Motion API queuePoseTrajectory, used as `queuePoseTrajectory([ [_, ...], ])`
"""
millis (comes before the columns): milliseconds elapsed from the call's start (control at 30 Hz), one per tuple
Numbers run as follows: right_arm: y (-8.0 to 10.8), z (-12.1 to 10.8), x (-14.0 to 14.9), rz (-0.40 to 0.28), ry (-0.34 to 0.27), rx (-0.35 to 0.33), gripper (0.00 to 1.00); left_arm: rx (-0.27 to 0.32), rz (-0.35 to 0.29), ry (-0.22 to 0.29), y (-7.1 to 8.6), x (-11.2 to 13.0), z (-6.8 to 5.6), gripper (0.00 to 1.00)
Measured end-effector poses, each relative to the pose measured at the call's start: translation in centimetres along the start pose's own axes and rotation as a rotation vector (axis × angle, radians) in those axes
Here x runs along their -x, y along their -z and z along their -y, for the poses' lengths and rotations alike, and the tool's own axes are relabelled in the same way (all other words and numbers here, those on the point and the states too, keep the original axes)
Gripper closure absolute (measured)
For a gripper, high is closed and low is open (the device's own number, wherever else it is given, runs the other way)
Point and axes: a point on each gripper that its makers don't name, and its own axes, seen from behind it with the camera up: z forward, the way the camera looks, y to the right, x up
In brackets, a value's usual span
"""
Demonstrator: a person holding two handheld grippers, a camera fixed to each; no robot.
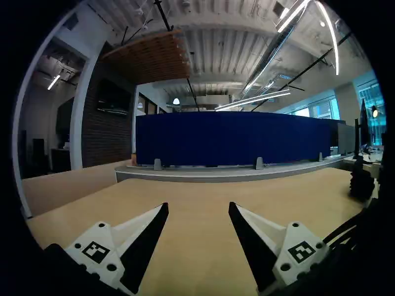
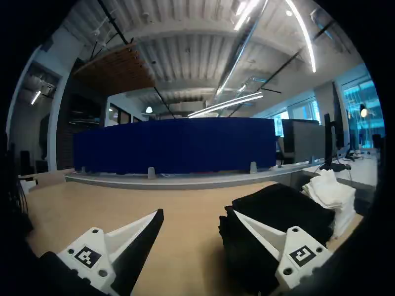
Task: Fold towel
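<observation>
Looked out along both hand-held grippers under a ribbed white ceiling (image 1: 222, 49) hung with long light strips (image 2: 224, 104). Found a pale wooden bench (image 1: 222, 190) spread wide below it, from the fingers to a grey raised rim at the far side. Saw a dark blue partition (image 1: 227, 138) standing upright along that rim, held in small grey feet.

In the right gripper view, met the same bench (image 2: 123, 207) and partition (image 2: 173, 148). Spotted a folded stack of black towels (image 2: 281, 207) lying on the bench to the right, and a smaller folded stack of white towels (image 2: 331, 195) just beside it, farther right, near the bench edge. Could not tell whether the two stacks touched.

Noted the right hand-held gripper (image 2: 197, 212) released, its white fingers spread apart with only bare bench between them. Saw its right finger cross in front of the black towels; could not tell whether it touched them.

Noted the left hand-held gripper (image 1: 197, 204) likewise released, fingers wide apart above bare wood, gripping nothing.

Made out a dark monitor (image 2: 328, 143) on a stand behind the white towels, and a dark ridged shape (image 1: 363, 182) at the right of the left gripper view, too dim to name.
</observation>
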Motion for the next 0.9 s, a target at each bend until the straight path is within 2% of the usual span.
queuePoseTrajectory([
  [167, 0.03, 0.57, 0.10, 0.001, 0.025, -0.001, 0.00, 0.000, 0.000, 0.000, 0.02, 0.00, -0.01, 0.10],
  [900, -0.19, 0.23, 0.06, 0.000, 0.026, 0.006, 0.00, 0.000, 0.000, 0.000, 0.04, -0.02, -0.09, 0.10],
])
